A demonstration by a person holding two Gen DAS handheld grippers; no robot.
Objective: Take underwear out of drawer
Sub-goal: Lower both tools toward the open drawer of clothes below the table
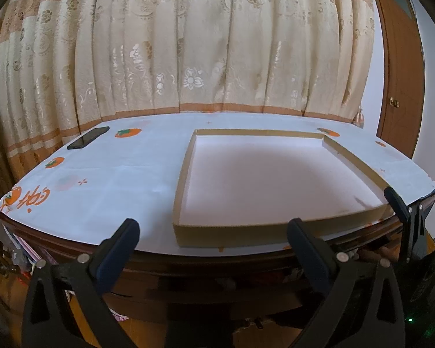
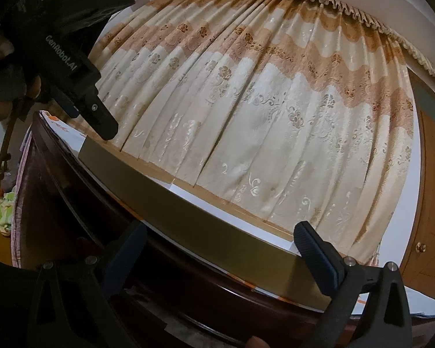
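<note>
Two grippers, left gripper (image 1: pixel 213 237) and right gripper (image 2: pixel 220 246), both with jaws wide, holding nothing. Shallow tray (image 1: pixel 278 232) on table (image 1: pixel 116 179) ahead of left gripper, empty, long axis running away from it. No underwear visible; drawer not clearly seen below table edge. Judgement: task barely begun, drawer opening and pick remain. Underwear position, direction: cannot tell.

A: Worktop (image 1: pixel 72 240), item one?
B: Dark wood, rounded front edge, covered by a white cloth (image 1: pixel 124 174) printed with orange fruit.

A: Items on the cloth?
B: One shallow tan tray (image 1: pixel 232 233), white inside, right of centre, its near wall at the front edge. One dark phone (image 1: pixel 88 137), flat, upper left, well apart from the tray.

A: Right wrist view?
B: Same tray wall (image 2: pixel 188 203), crossing the frame diagonally.
</note>
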